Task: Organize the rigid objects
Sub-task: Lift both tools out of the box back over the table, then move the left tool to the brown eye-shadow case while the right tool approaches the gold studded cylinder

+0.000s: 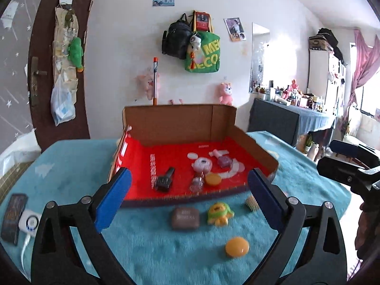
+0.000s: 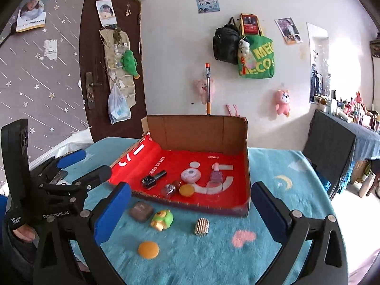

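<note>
Clutter left on teal fleece cloth (image 2: 213,256), just outside red-lined cardboard tray (image 2: 244,142): orange round disc (image 2: 148,249), brown rounded block (image 2: 141,210), green toy figure (image 2: 163,219), ribbed metallic cube (image 2: 201,226). Left gripper (image 1: 190,199) and right gripper (image 2: 191,210) both gape empty. Advice: centre jaws over one piece, close squarely.

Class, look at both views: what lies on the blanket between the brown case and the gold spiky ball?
The green frog toy lies between the brown case and the gold spiky ball, nearer the case; both wrist views show it.
</note>
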